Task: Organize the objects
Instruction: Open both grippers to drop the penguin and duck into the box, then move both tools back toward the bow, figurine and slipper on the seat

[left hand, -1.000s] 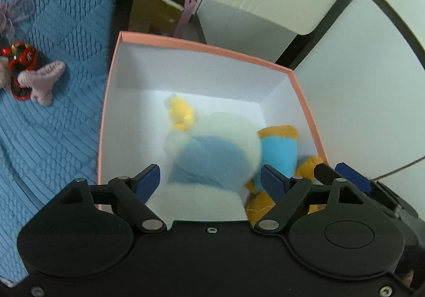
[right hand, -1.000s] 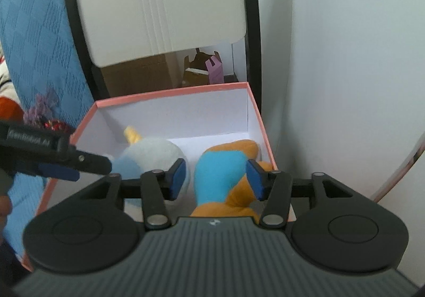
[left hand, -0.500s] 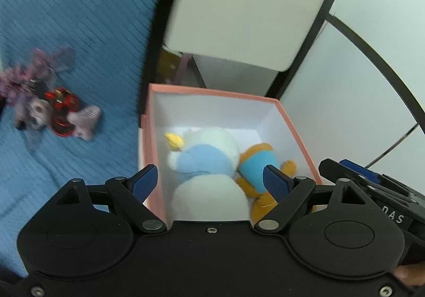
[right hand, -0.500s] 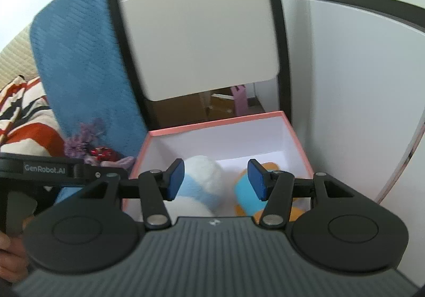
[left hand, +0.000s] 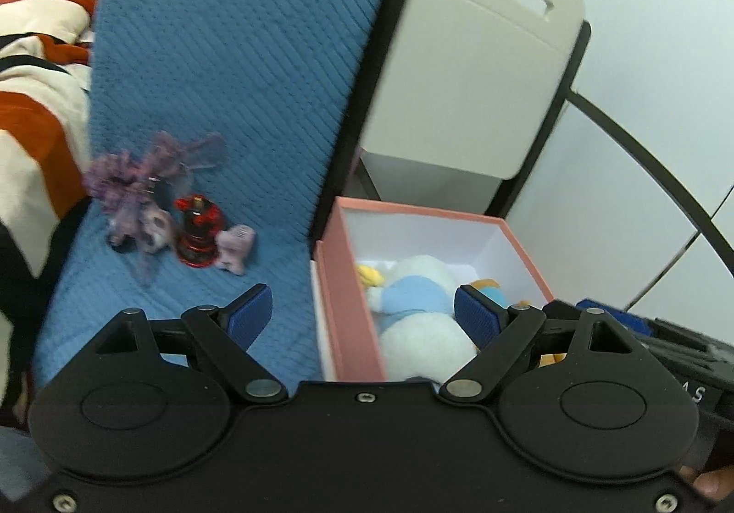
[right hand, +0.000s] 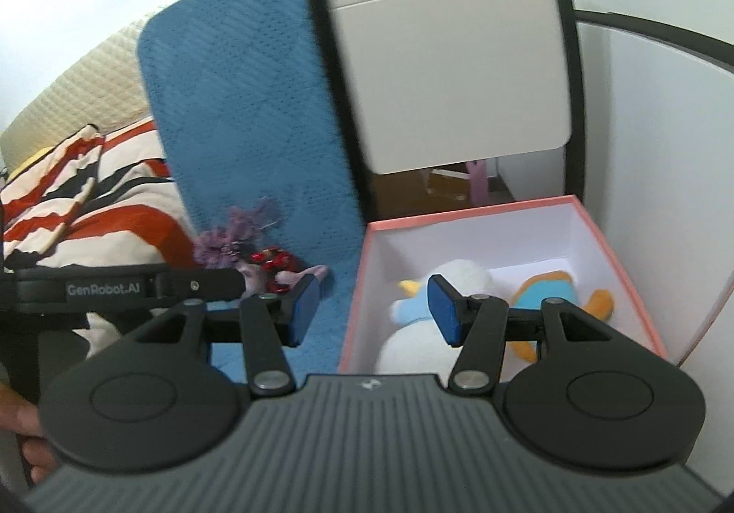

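A pink box [left hand: 348,306] [right hand: 614,247] with white walls holds a white-and-blue plush [left hand: 413,302] [right hand: 440,297] and an orange-and-blue plush [left hand: 488,286] [right hand: 555,295]. On the blue blanket [left hand: 220,100] [right hand: 257,123] left of the box lie a purple tuft [left hand: 151,173] [right hand: 238,233], a red toy [left hand: 199,228] [right hand: 273,261] and a small pink plush [left hand: 234,245] [right hand: 312,272]. My left gripper [left hand: 362,313] is open and empty above the box's left wall. My right gripper [right hand: 374,311] is open and empty above that same wall.
A beige chair back [left hand: 468,73] [right hand: 458,54] stands behind the box. A striped red, white and black cloth [left hand: 32,91] [right hand: 82,201] lies at the far left. A white wall panel [left hand: 619,173] is to the right.
Both grippers have pulled back and up out of the box and swung left, open all along. Both plush toys stay in the box. The blanket and its small toys have come into view.
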Motion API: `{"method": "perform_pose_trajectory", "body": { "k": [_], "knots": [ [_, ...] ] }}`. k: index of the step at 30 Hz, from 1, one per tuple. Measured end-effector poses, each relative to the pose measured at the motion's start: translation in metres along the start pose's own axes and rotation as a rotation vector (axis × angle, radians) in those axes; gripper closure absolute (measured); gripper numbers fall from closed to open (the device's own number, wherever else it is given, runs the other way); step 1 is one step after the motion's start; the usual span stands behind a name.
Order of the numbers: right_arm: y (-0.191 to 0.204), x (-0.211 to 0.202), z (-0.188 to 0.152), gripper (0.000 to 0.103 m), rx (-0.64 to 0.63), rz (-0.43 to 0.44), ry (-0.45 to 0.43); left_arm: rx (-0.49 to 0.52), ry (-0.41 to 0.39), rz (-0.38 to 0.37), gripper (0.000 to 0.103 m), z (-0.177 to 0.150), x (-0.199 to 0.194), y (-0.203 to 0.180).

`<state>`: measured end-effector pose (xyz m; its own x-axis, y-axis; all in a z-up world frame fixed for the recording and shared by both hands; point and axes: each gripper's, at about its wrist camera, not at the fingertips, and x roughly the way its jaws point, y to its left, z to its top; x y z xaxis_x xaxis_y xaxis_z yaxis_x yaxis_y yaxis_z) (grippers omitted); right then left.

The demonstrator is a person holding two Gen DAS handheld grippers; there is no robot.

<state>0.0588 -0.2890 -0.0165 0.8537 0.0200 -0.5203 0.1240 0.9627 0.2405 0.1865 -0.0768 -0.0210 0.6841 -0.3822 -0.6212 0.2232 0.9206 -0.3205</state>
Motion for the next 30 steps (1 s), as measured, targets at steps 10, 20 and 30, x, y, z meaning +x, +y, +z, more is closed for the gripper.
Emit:
{"method": "perform_pose_trajectory", "body": {
  "k": [10,20,30],
  "knots": [
    [0.055,0.001,-0.032,0.048,0.001,0.044,0.007,-0.048,-0.087,0.005,0.01,-0.013,-0.044,0.051],
    [0.09,0.011,-0.059,0.048,0.003,0.037,0.053,-0.039,-0.122,0.006,0.007,-0.02,-0.061,0.078],
    [0.107,0.018,-0.063,0.047,-0.025,0.032,0.061,-0.029,-0.138,0.047,0.001,-0.025,-0.066,0.095]
  ]
}}
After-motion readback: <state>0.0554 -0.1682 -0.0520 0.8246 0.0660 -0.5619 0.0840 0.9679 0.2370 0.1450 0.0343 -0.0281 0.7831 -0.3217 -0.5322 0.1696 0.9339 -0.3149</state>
